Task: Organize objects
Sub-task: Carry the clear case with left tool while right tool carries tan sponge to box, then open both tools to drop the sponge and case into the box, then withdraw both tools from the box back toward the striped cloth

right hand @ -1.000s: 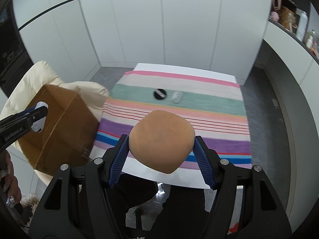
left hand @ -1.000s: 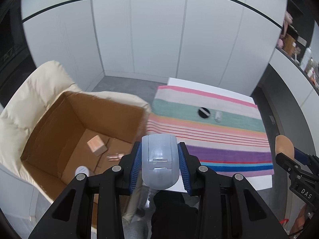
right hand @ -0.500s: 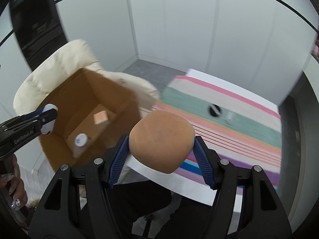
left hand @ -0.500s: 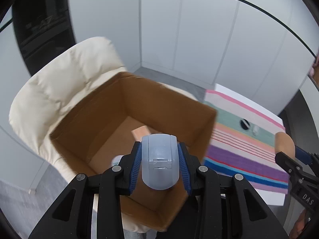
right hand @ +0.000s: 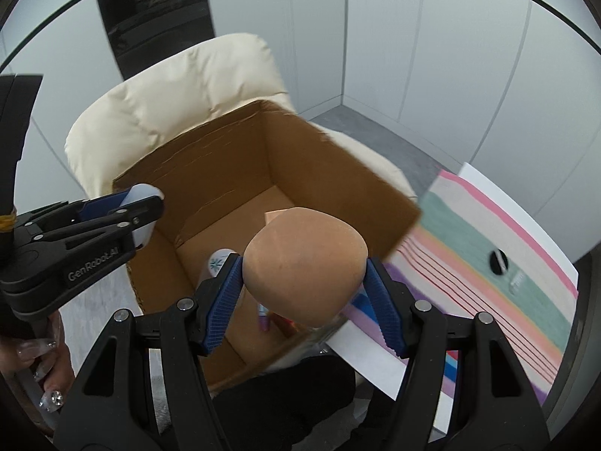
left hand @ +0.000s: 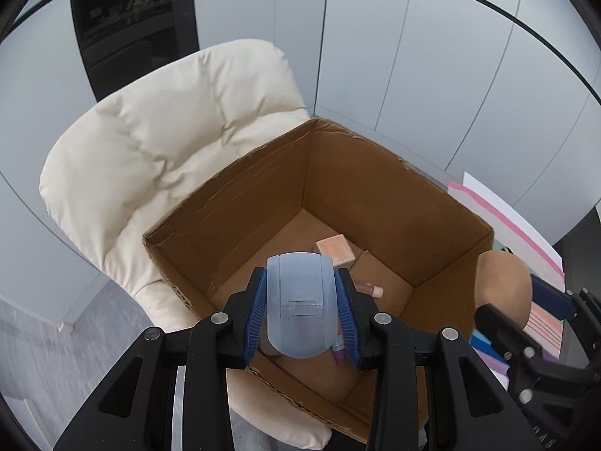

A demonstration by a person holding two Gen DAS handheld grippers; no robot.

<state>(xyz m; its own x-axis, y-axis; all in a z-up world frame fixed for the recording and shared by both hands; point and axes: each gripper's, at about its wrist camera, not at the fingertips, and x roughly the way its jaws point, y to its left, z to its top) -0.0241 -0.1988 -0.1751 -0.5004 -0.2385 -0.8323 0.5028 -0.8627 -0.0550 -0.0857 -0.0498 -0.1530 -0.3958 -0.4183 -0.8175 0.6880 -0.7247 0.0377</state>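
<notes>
My left gripper (left hand: 300,319) is shut on a pale blue plastic case (left hand: 299,300) and holds it over the near side of an open cardboard box (left hand: 394,203). My right gripper (right hand: 304,282) is shut on a tan rounded sponge (right hand: 304,259) above the box's right side (right hand: 338,173). Inside the box lie a peach cube (left hand: 335,251), a pink tube (left hand: 370,288) and a white round lid (right hand: 218,259). The left gripper also shows in the right wrist view (right hand: 142,206), and the sponge shows in the left wrist view (left hand: 501,282).
The box rests on a cream padded chair (left hand: 157,158). A striped cloth (right hand: 507,285) covers the table to the right, with a black disc (right hand: 498,261) and a small clear item (right hand: 517,282) on it. White cabinet walls stand behind.
Both grippers have swung left from the striped table to above the open box, each still holding its object. The box now fills the middle of both views.
</notes>
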